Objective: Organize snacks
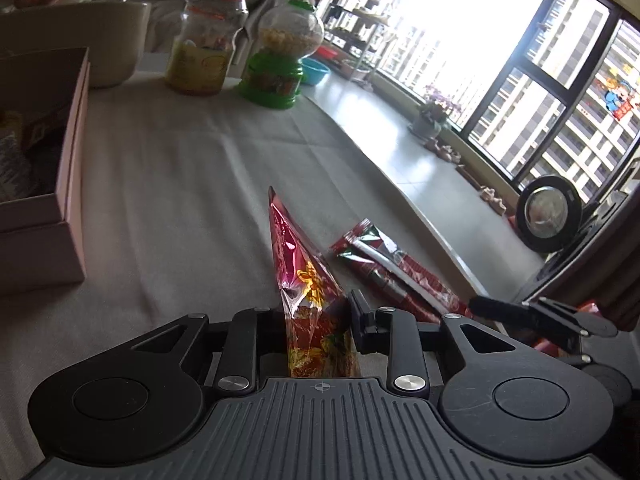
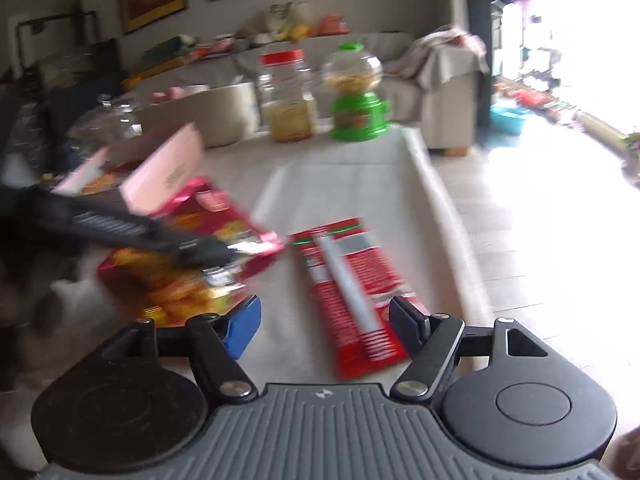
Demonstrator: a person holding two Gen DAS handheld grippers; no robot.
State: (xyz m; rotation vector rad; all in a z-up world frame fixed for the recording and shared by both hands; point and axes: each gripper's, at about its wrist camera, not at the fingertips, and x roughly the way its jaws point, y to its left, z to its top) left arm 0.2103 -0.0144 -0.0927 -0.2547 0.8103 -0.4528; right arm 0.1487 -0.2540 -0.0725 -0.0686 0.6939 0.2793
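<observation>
My left gripper point(image 1: 316, 320) is shut on a shiny red and gold snack bag point(image 1: 308, 280), held edge-on above the table. The same bag point(image 2: 188, 264) shows in the right wrist view with the left gripper point(image 2: 208, 256) clamped on its edge. A long red and white snack packet point(image 2: 352, 292) lies flat on the table, also seen in the left wrist view point(image 1: 396, 276). My right gripper point(image 2: 326, 326) is open and empty, its fingers on either side of the packet's near end, just above it. An open pink box point(image 1: 60, 184) with snacks inside stands at the left point(image 2: 168, 172).
A red-lidded clear jar point(image 1: 208, 40) and a green candy dispenser point(image 1: 280, 56) stand at the table's far end, next to a cream tub point(image 1: 116, 40). The table's right edge point(image 1: 400, 196) drops to a tiled floor. A glass jar point(image 2: 108, 124) stands behind the box.
</observation>
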